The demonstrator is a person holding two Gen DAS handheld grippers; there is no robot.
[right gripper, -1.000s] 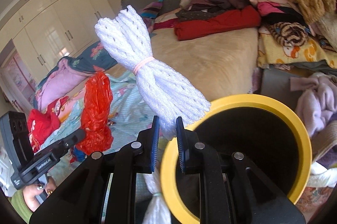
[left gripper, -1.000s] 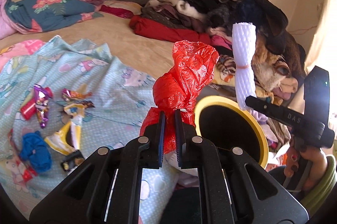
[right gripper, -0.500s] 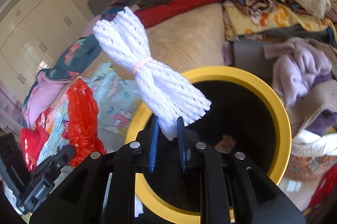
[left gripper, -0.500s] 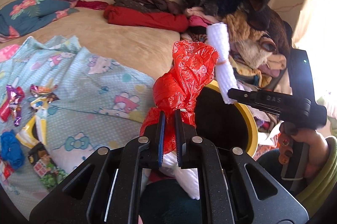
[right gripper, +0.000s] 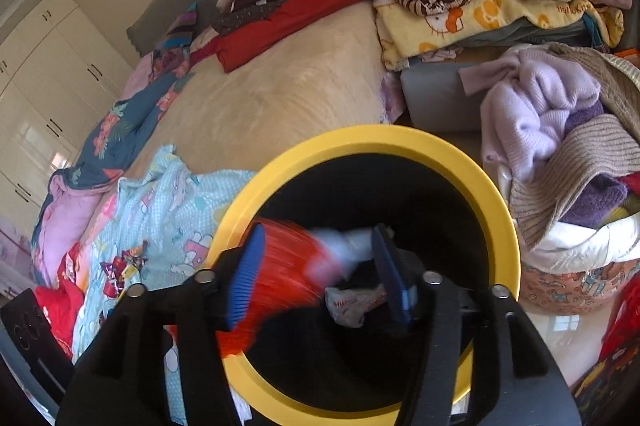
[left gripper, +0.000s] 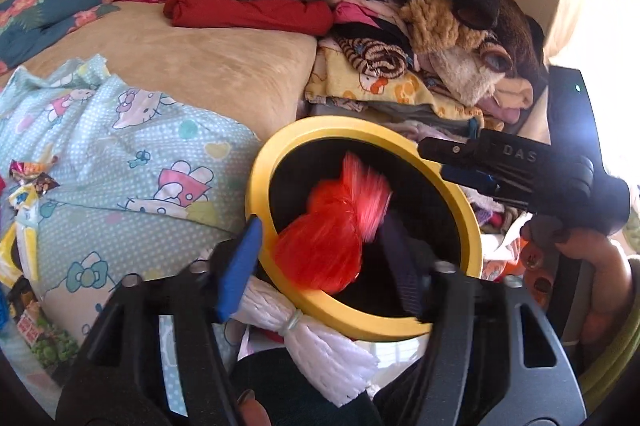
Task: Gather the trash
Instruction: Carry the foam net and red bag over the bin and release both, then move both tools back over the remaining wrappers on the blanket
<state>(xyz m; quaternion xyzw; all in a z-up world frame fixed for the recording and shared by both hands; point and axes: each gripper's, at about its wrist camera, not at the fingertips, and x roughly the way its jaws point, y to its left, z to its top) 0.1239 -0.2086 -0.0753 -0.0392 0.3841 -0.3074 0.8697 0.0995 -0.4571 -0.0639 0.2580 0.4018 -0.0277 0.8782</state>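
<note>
Both tools, left tool (left gripper: 324, 258) and right tool (right gripper: 320, 270), just opened; red bag (left gripper: 328, 238) (blurred) drops free inside yellow-rimmed bin (left gripper: 472, 226).

Yellow-rimmed black bin (left gripper: 472, 226), red bag (left gripper: 328, 246), white foam netting (left gripper: 320, 350), blue-padded claws, cartoon-print pale-blue sheet (left gripper: 120, 145)

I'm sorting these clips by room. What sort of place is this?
A bedroom, most likely: a bed piled with folded clothes, built-in wardrobes along the wall, and a yellow-rimmed bin beside the bed.
</note>
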